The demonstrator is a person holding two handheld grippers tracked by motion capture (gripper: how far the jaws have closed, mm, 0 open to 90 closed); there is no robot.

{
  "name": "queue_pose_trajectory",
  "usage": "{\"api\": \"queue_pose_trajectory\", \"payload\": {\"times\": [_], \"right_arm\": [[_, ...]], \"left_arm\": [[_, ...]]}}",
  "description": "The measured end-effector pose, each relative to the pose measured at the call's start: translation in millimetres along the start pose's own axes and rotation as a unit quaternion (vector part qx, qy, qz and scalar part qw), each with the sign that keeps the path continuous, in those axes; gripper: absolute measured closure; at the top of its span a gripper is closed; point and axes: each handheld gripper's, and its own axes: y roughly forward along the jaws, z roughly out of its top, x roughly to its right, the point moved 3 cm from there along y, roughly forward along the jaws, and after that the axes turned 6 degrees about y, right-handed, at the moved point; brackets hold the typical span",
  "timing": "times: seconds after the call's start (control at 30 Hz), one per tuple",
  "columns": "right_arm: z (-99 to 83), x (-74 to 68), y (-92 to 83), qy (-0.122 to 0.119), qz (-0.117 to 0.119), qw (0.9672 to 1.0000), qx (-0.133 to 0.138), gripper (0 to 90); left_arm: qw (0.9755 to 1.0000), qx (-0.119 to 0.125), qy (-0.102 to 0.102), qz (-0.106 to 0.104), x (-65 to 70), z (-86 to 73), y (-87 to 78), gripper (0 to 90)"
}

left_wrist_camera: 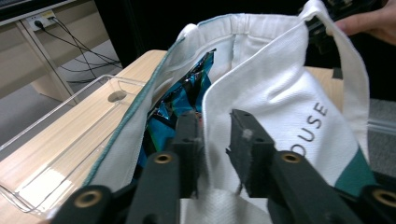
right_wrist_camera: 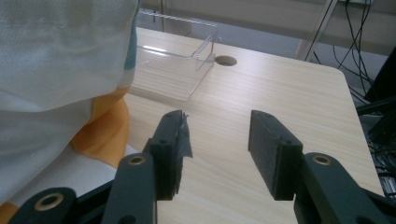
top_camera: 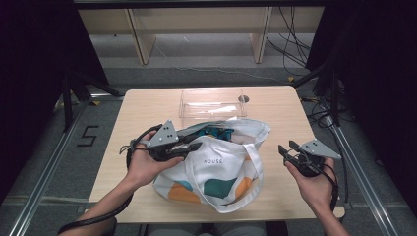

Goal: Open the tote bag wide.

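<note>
A: Where's the tote bag (top_camera: 221, 172)?

B: Lying on the light wood table (top_camera: 147, 105), near the person's edge, mouth toward the far side. White canvas with teal and orange patches, lettering on the front. A loop handle (top_camera: 255, 162) lies across its front.

A: Left gripper (top_camera: 189, 146)?

B: At the bag's mouth, on its left side. In the left gripper view the jaws sit narrow with a fold of the white front panel (left_wrist_camera: 261, 88) between them; fabric touches the left jaw, and I can't tell whether the other one presses it. One jaw is inside the opening, right next to a shiny teal and black packet (left_wrist_camera: 182, 100) in the bag.

A: Right gripper (top_camera: 287, 150)?

B: Right of the bag, apart from it, over bare table. Jaws wide apart, holding nothing. Bag's orange corner (right_wrist_camera: 105, 128) is just beside its left jaw.

A: Anything else on the table?

B: Clear plastic tray (top_camera: 212, 103) just beyond the bag, and a round hole in the tabletop (top_camera: 244, 99) by the tray's right end.
</note>
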Motion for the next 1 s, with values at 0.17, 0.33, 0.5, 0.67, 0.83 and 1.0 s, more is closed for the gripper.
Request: {"api": "queue_pose_trajectory", "payload": {"times": [0.17, 0.33, 0.5, 0.67, 0.83, 1.0], "right_arm": [[0.6, 3.2, 1.4, -0.021, 0.007, 0.9998, 0.002, 56.1], [0.8, 2.3, 0.5, -0.014, -0.001, 0.9999, 0.006, 56.1], [0.2, 2.2, -0.1, -0.012, 0.000, 0.9999, -0.003, 56.2], [1.2, 3.1, -1.3, -0.011, -0.001, 0.9999, -0.004, 56.2], [0.7, 4.0, 0.1, -0.020, 0.002, 0.9998, -0.001, 56.2], [0.1, 3.6, 1.7, -0.016, 0.007, 0.9998, 0.000, 56.2]], "left_arm": [[0.9999, -0.011, 0.011, 0.006, 0.4, 4.8, -2.3, 86.6], [0.9997, -0.004, 0.023, -0.006, 8.9, 15.9, -13.9, 88.1], [0.9991, -0.005, 0.028, -0.030, 21.5, 21.0, -21.7, 88.3], [0.9978, -0.006, 0.010, -0.066, 32.2, 21.4, -25.9, 88.3], [0.9964, -0.010, -0.005, -0.084, 35.1, 19.5, -27.1, 88.3], [0.9944, -0.021, 0.000, -0.103, 45.7, 15.0, -20.8, 88.3]]}}
